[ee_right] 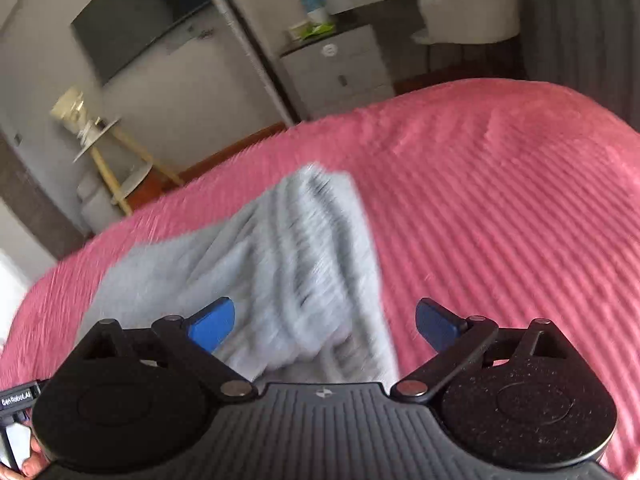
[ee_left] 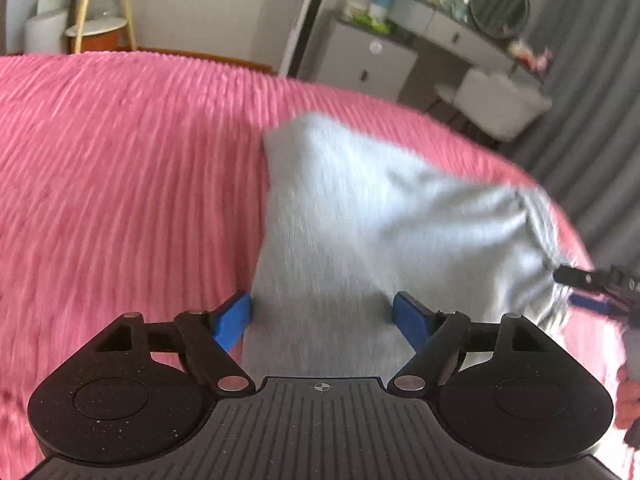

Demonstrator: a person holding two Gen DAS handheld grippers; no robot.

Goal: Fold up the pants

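Light grey pants [ee_left: 360, 220] lie folded on a pink ribbed bedspread [ee_left: 120, 180]. My left gripper [ee_left: 322, 320] is open, its blue fingers [ee_left: 232, 320] spread to either side of the near end of the fabric, just above it. The right gripper shows at the right edge of the left wrist view [ee_left: 592, 288], by the bunched waistband. In the right wrist view the pants [ee_right: 280, 260] lie rumpled and blurred. My right gripper [ee_right: 324, 326] is open and holds nothing, with its fingers [ee_right: 212, 326] wide apart over the near edge of the fabric.
The bedspread [ee_right: 500, 220] stretches wide to the sides of the pants. Beyond the bed stand a grey drawer unit [ee_right: 340, 68], a white chair [ee_right: 468, 4], a wooden stool [ee_left: 100, 20] and grey curtains [ee_left: 592, 152].
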